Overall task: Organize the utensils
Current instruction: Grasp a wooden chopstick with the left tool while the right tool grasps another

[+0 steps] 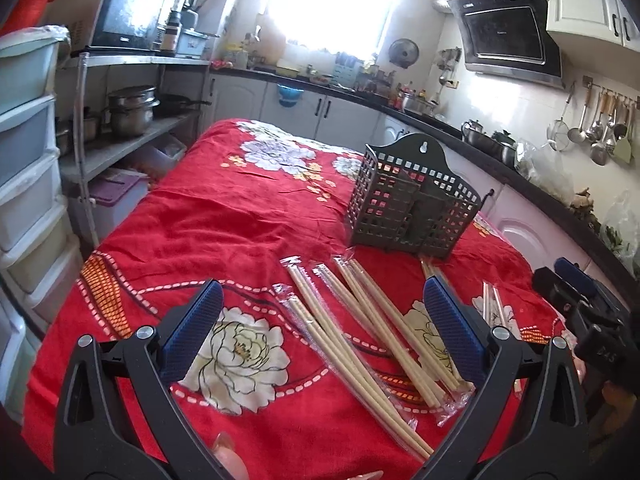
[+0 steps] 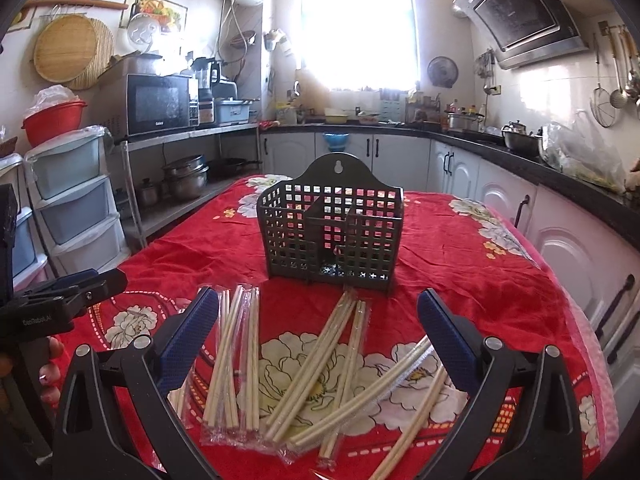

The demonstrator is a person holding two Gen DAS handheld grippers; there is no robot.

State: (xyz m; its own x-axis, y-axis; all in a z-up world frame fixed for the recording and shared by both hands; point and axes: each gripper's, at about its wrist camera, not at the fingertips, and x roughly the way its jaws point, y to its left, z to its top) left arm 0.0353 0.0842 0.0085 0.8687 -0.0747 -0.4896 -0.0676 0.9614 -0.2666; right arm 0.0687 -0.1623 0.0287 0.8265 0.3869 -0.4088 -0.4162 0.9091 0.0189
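Kitchen counters with white cabinets (image 2: 400,152) run along the far and right walls beneath a bright window (image 2: 356,28), with a range hood (image 2: 520,16) at upper right and a steel shelf rack holding a microwave (image 2: 160,104) and pots (image 2: 188,178) at left. Filling the foreground, a table under a red floral cloth (image 2: 460,248) carries the task items. A dark perforated utensil caddy (image 2: 332,232) stands upright near the table's middle, its compartments showing nothing inside from these views. Just in front of it, several pairs of pale wooden chopsticks in clear plastic sleeves (image 2: 312,364) lie flat and scattered, some crossing one another; a separate bundle (image 2: 236,360) lies to the left, roughly parallel. The left gripper (image 1: 320,336) hovers above the cloth with its blue-padded fingers spread wide and nothing between them, chopsticks lying below the gap. The right gripper (image 2: 320,340) is likewise spread apart and empty above the pile. A hand (image 2: 48,372) is partly visible behind the left gripper at the frame's edge. Nothing stands between the chopsticks and the caddy.
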